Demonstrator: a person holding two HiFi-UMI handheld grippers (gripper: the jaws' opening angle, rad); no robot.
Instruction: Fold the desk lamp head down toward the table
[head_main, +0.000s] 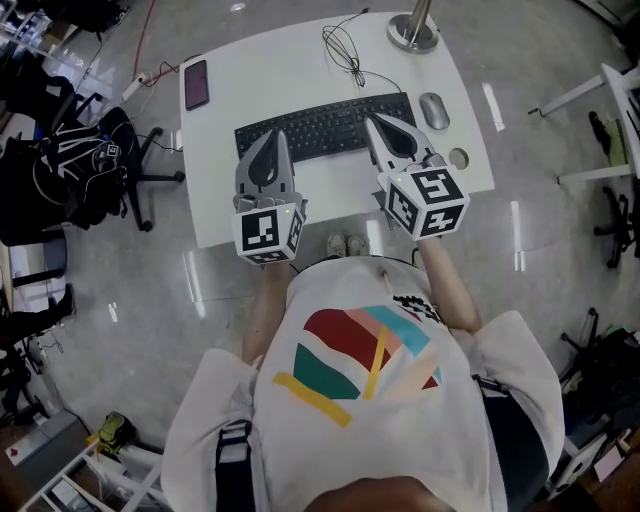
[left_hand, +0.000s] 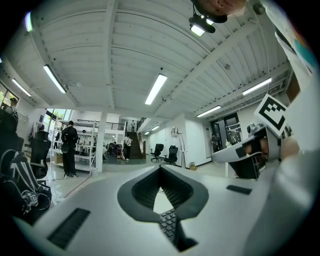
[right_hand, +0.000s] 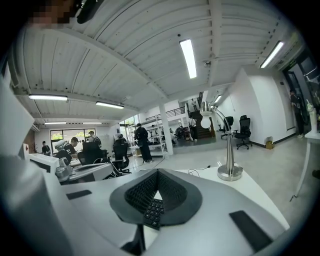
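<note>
The desk lamp stands at the table's far right corner. Its round chrome base (head_main: 413, 33) shows in the head view, with the pole running up out of frame. In the right gripper view the base (right_hand: 230, 172), the upright pole and the raised head (right_hand: 206, 114) on a curved neck are visible ahead and to the right. The lamp (left_hand: 176, 133) is also small in the left gripper view. My left gripper (head_main: 277, 135) and right gripper (head_main: 374, 121) hover over the keyboard (head_main: 325, 125), well short of the lamp. Both are shut, with nothing between the jaws.
On the white table (head_main: 240, 70) lie a dark phone (head_main: 196, 83) at the far left, a mouse (head_main: 433, 110) right of the keyboard, and a black cable (head_main: 345, 50) looping toward the lamp. A black office chair (head_main: 95, 160) stands left of the table.
</note>
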